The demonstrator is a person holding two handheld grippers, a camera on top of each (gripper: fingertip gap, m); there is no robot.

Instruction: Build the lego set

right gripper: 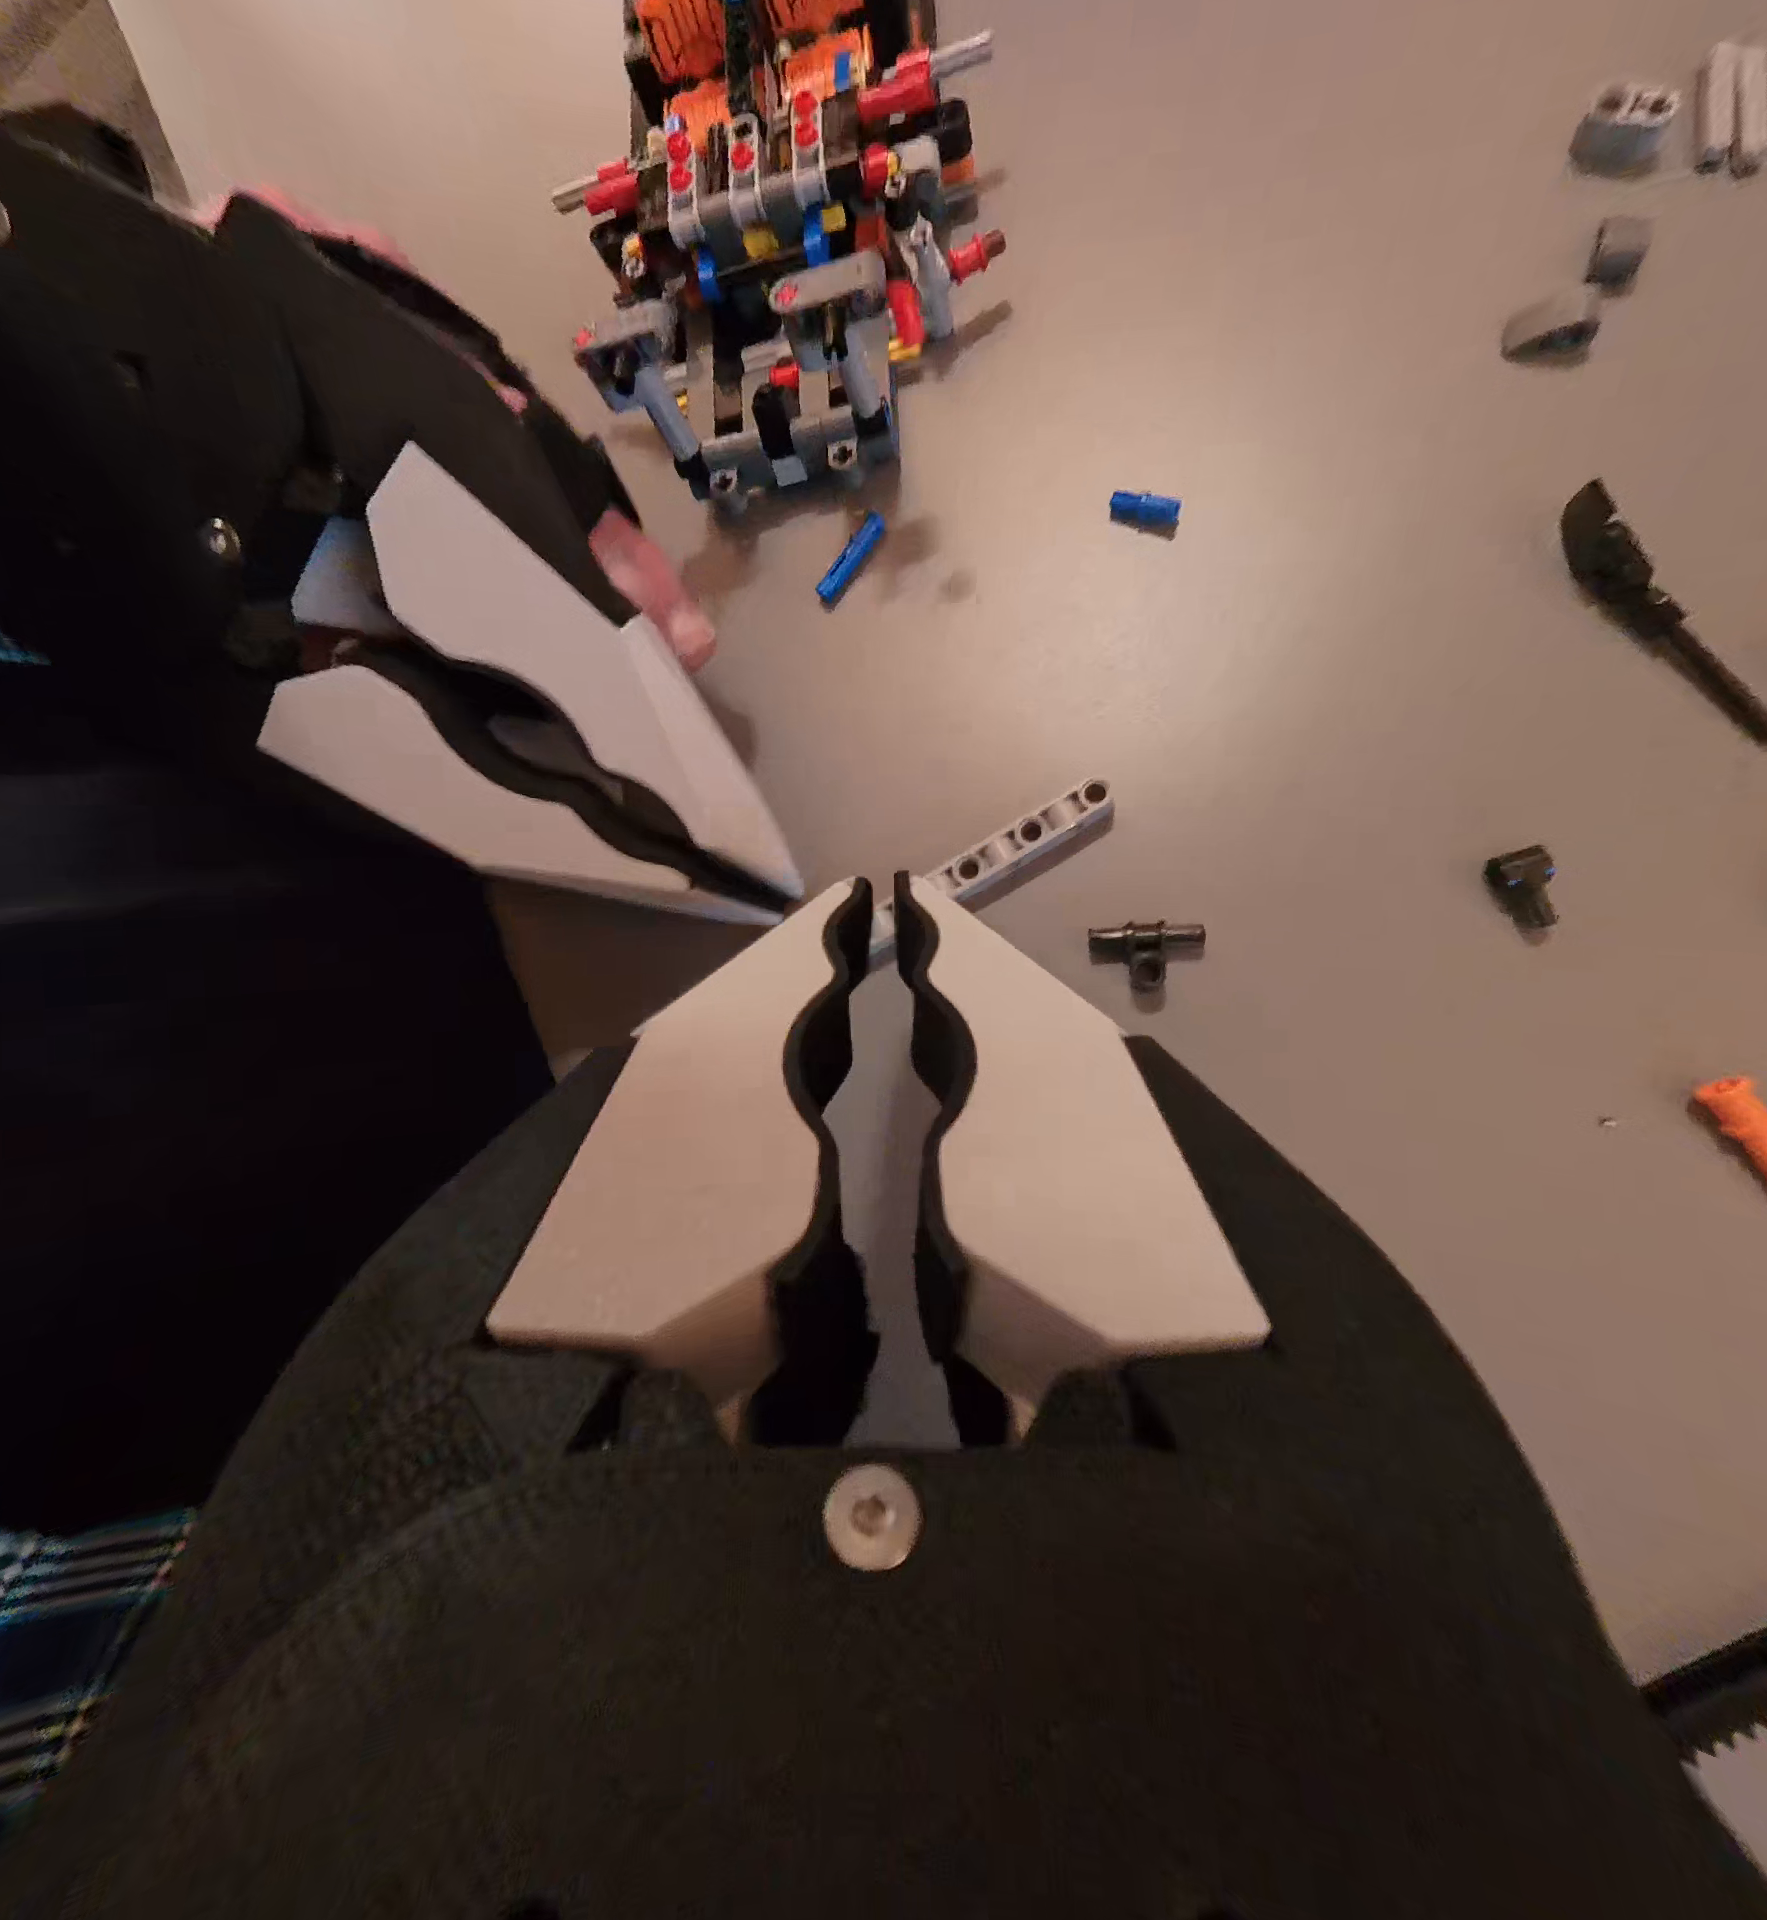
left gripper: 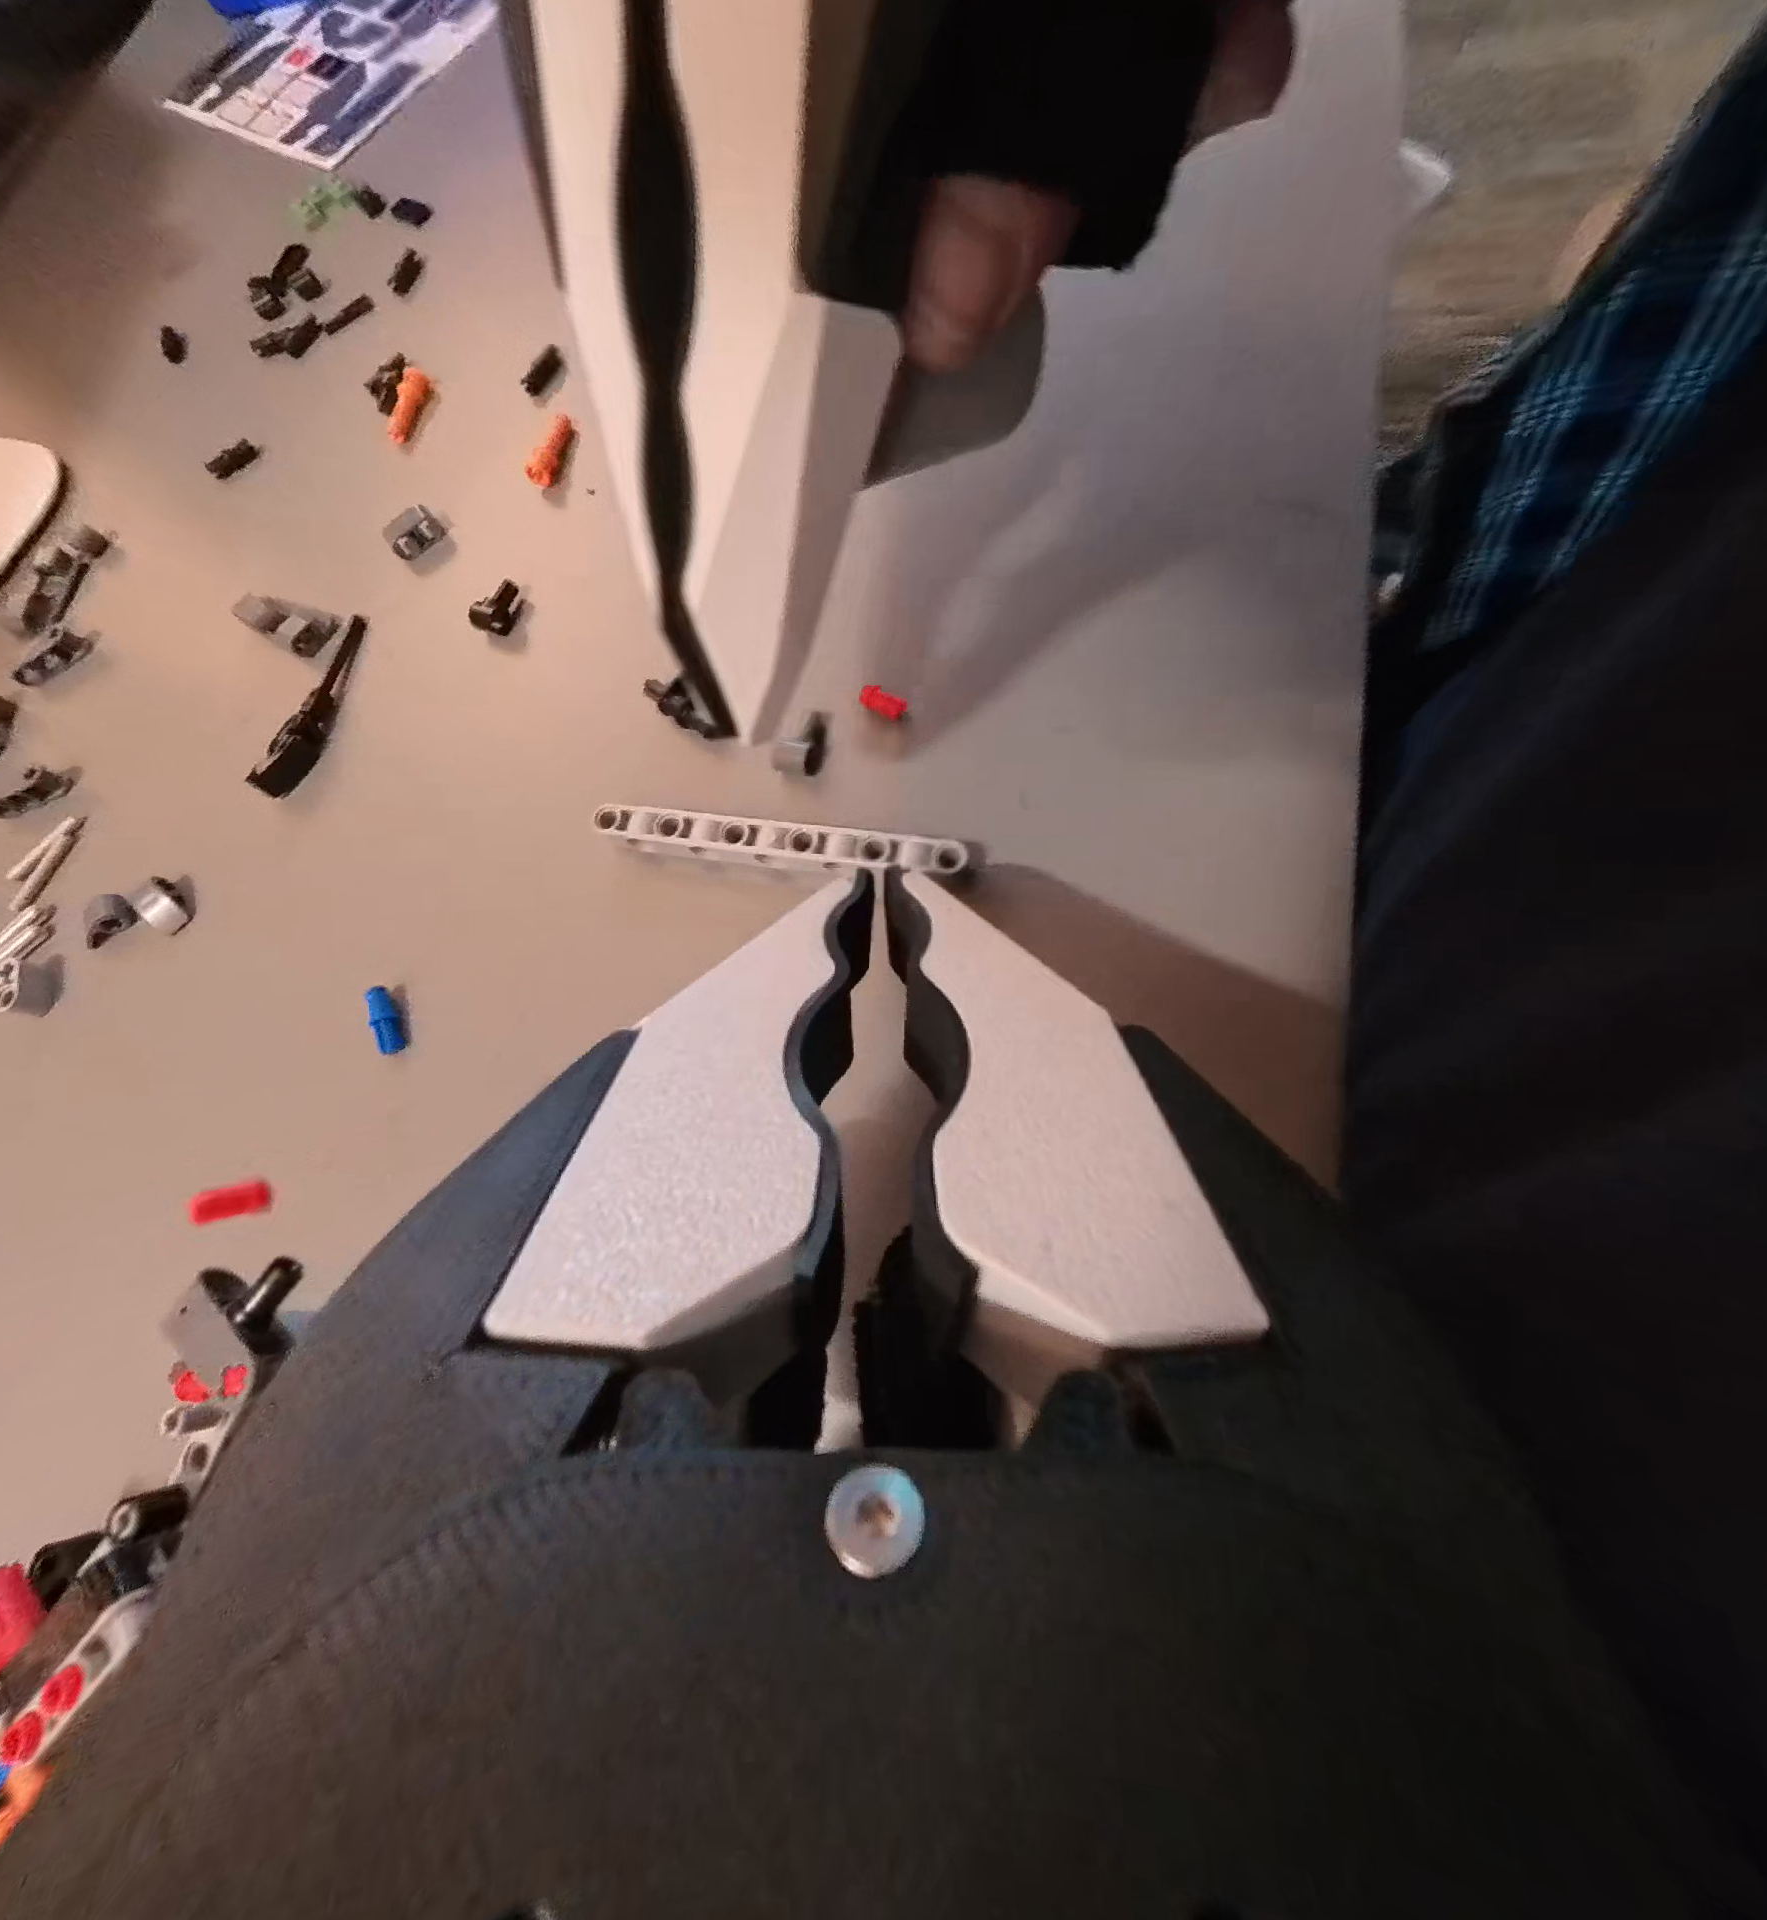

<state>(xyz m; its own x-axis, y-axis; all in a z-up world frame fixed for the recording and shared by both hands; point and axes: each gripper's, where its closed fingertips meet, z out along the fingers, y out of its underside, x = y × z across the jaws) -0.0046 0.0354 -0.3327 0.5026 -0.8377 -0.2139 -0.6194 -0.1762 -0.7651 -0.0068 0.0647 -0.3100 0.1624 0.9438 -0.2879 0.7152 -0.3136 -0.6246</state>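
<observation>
A light grey beam with a row of holes lies flat on the table near its edge. My left gripper is shut and empty, its tips right at the beam's near side. My right gripper is shut and empty, its tips just short of the beam, whose near end is hidden behind them. In the left wrist view the right gripper points down at the table beyond the beam. The left gripper shows in the right wrist view beside the right tips. The part-built orange, red and grey model stands farther back.
Loose pieces are scattered about: a black pin connector, blue pins, an orange pin, a black curved piece, a small grey piece and a red pin. A sticker sheet lies far back. The table edge and a person's leg are close.
</observation>
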